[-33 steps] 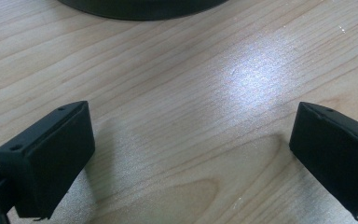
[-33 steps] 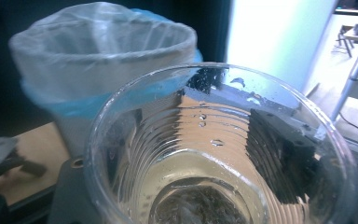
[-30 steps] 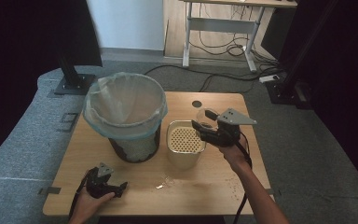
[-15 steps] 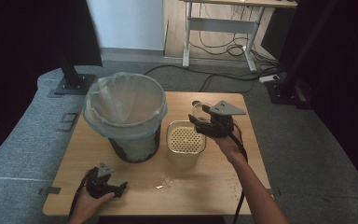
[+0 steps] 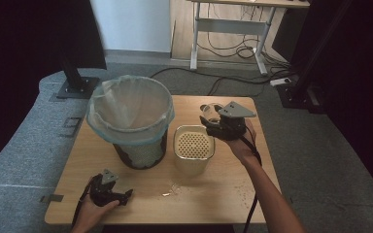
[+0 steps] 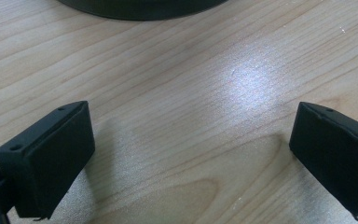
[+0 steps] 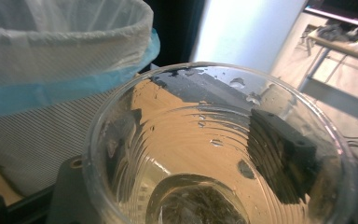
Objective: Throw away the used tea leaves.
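Note:
My right gripper (image 5: 211, 121) is shut on a clear plastic cup (image 5: 211, 110), held above the table just right of a cream canister with a perforated top (image 5: 193, 147). In the right gripper view the cup (image 7: 214, 140) stands upright between my right gripper (image 7: 186, 177) jaws, wet with droplets and with dark residue at its bottom. A black mesh bin with a pale blue-edged liner (image 5: 130, 115) stands left of the canister. My left gripper (image 5: 122, 195) rests on the table near the front left edge. Its jaws stand wide apart over bare wood in the left gripper view (image 6: 191, 154).
The wooden table (image 5: 223, 204) carries a small clear scrap (image 5: 173, 187) in front of the canister and some crumbs (image 5: 245, 193) at the front right. The lined bin (image 7: 51, 56) is close on the left in the right gripper view. A monitor stand base (image 5: 77, 89) lies beyond the table.
My right gripper with the cup has shifted slightly left and away, closer to the canister's far side. The left gripper has stayed put.

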Available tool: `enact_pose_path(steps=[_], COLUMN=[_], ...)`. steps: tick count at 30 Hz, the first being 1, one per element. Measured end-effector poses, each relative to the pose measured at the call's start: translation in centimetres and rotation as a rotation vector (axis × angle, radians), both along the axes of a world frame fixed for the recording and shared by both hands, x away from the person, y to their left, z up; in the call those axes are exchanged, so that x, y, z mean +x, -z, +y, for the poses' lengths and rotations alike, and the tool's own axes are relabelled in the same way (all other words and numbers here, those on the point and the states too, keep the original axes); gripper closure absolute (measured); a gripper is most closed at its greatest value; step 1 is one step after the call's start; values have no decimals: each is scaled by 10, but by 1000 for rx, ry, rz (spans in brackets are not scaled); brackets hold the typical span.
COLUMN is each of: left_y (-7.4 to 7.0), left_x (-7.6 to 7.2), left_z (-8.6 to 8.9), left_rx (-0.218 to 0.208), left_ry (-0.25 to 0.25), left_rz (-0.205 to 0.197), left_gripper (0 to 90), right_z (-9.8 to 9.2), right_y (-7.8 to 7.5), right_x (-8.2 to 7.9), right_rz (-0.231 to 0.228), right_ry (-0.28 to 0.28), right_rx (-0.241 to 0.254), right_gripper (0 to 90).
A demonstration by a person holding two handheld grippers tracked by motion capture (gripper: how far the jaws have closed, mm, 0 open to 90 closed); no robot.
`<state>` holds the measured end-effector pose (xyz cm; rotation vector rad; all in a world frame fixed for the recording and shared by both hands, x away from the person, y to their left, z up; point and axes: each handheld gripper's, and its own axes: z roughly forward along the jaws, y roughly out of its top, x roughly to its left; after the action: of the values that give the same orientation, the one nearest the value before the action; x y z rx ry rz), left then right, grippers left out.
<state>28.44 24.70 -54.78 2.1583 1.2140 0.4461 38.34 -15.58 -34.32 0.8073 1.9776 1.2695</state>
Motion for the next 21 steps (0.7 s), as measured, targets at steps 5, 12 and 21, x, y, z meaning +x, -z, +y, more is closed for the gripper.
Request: enact_pose_path(steps=[5, 12, 21], left_y=[0, 0, 0], left_x=[0, 0, 0], left_z=[0, 0, 0], left_rx=[0, 0, 0], left_ry=[0, 0, 0], left_rz=[0, 0, 1], left_gripper=[0, 0, 0], right_z=[7, 21, 38], right_y=[-4, -7, 3], right_x=[0, 1, 3], right_rz=[-51, -129, -190], right_ry=[14, 25, -25], right_rx=[-142, -374, -629], right_gripper=[361, 365, 367])
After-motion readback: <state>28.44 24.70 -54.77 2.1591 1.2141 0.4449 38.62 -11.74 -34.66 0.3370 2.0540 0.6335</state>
